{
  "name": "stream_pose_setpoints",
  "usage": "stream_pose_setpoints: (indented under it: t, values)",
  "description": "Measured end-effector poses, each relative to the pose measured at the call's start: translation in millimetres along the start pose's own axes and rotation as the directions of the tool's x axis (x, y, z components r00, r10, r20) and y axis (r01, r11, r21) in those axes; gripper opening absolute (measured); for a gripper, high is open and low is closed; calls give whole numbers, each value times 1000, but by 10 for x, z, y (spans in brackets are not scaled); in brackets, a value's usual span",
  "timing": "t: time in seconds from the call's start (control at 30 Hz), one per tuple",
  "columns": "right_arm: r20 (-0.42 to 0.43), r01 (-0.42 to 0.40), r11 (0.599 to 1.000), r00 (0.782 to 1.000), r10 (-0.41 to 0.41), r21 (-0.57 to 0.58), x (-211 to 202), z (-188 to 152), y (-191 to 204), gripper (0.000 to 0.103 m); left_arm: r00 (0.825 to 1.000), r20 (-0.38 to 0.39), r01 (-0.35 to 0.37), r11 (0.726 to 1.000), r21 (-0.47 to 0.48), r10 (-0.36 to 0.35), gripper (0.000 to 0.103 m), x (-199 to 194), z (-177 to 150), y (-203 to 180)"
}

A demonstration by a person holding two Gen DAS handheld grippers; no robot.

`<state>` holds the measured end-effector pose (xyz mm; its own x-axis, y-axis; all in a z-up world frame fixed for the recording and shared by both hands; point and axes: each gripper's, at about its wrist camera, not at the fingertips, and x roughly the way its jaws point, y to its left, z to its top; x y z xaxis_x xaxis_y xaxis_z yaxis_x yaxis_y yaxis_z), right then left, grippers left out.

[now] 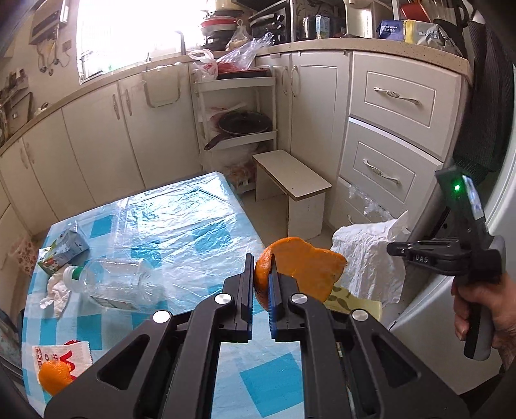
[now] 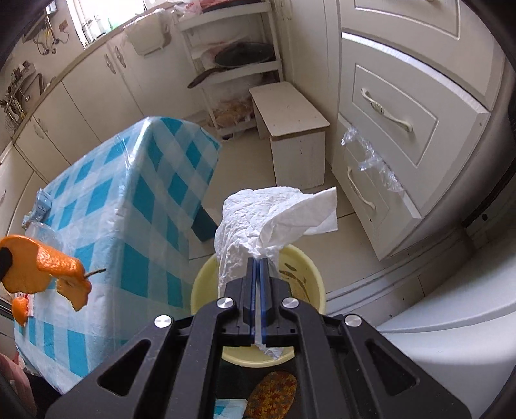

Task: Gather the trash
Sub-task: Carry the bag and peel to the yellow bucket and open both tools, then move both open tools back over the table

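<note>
now the left gripper (image 1: 260, 283) jaws pinch an orange peel (image 1: 306, 267). right gripper (image 2: 257, 283) jaws pinch a white tissue (image 2: 267, 216) above the yellow bin (image 2: 309, 274).

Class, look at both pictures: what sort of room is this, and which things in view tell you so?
Most likely a home kitchen: cream cabinets under a countertop, a frying pan on a shelf rack, and a toaster oven on the counter.

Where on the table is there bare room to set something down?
The far half of the table is free, beyond the plastic bottle. The near-left is crowded: juice carton, crumpled tissue, bottle, red-and-white wrapper with orange peel.
</note>
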<state>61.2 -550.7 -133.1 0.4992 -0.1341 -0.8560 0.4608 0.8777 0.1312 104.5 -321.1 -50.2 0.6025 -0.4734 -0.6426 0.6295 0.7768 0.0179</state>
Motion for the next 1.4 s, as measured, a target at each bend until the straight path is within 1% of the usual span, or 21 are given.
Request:
stream_pose_setpoints:
  t: [0.17, 0.3, 0.4, 0.43, 0.47, 0.5, 0.53, 0.63, 0.7, 0.77, 0.87, 0.93, 0.97, 1.0, 1.03, 1.07, 1.1, 1.13, 1.2, 1.3, 1.4]
  values:
    - [-92, 16, 999, 996, -19, -40, 280, -98, 17, 3, 999, -13, 29, 1000, -10, -29, 7, 65, 1, -84]
    - [-170, 16, 998, 985, -25, -58, 479, -168, 26, 3, 998, -26, 61, 998, -21, -61, 7, 124, 17, -153]
    - [-190, 24, 999, 981, -31, -40, 521, -175, -15, 5, 996, -39, 80, 996, -25, -81, 7, 185, 8, -216]
    - [-193, 21, 999, 981, -26, -29, 517, -169, -33, 8, 995, -44, 85, 996, -26, -86, 7, 206, 0, -237]
    - [-191, 18, 1000, 981, -21, -15, 496, -162, -61, 24, 995, -50, 88, 996, -25, -89, 7, 232, -11, -263]
    - [-188, 11, 1000, 982, -12, -4, 478, -154, -76, 43, 994, -58, 91, 996, -23, -92, 7, 270, -21, -295]
    - [-182, 4, 1000, 983, -4, 2, 460, -146, -73, 48, 993, -66, 95, 995, -23, -96, 7, 302, -31, -322]
    - [-145, 5, 999, 989, 0, 38, 361, -83, -128, 49, 990, -99, 102, 995, -16, -104, 7, 438, -73, -440]
    - [-83, 1, 994, 996, 8, 105, 215, -2, -239, 51, 987, -122, 108, 994, -14, -109, 7, 534, -101, -520]
    - [-20, -21, 985, 999, 25, 171, 57, 91, -332, 51, 983, -145, 113, 993, -12, -114, 7, 651, -123, -628]
    - [81, -89, 964, 994, 71, 252, -184, 216, -413, 54, 974, -186, 126, 992, -22, -128, 7, 846, -157, -789]
    - [128, -130, 955, 987, 99, 265, -299, 285, -397, 55, 966, -217, 137, 990, -21, -138, 7, 974, -191, -908]
    - [143, -147, 954, 983, 113, 262, -340, 317, -372, 56, 963, -236, 133, 991, -14, -132, 7, 1038, -201, -969]
    - [155, -163, 952, 980, 125, 259, -366, 350, -348, 56, 959, -253, 128, 992, -6, -125, 9, 1088, -197, -1015]
    - [164, -175, 950, 977, 135, 258, -395, 373, -330, 57, 956, -263, 130, 991, -6, -127, 15, 1120, -187, -1039]
    - [172, -187, 948, 974, 146, 257, -409, 401, -314, 58, 955, -264, 137, 990, -16, -136, 17, 1140, -169, -1043]
    - [178, -198, 946, 972, 155, 256, -419, 429, -298, 58, 956, -261, 133, 991, -26, -135, 25, 1155, -156, -1035]
    - [181, -205, 945, 970, 162, 256, -422, 454, -287, 58, 957, -258, 127, 991, -33, -132, 36, 1158, -145, -1027]
    - [188, -218, 941, 967, 173, 258, -433, 477, -265, 58, 961, -242, 122, 991, -49, -130, 44, 1148, -124, -992]
    - [204, -233, 937, 962, 183, 260, -467, 523, -227, 58, 964, -236, 115, 993, -36, -120, 45, 1133, -101, -967]
    - [220, -241, 936, 957, 187, 257, -511, 532, -170, 60, 964, -235, 115, 992, -48, -123, 46, 1107, -83, -919]
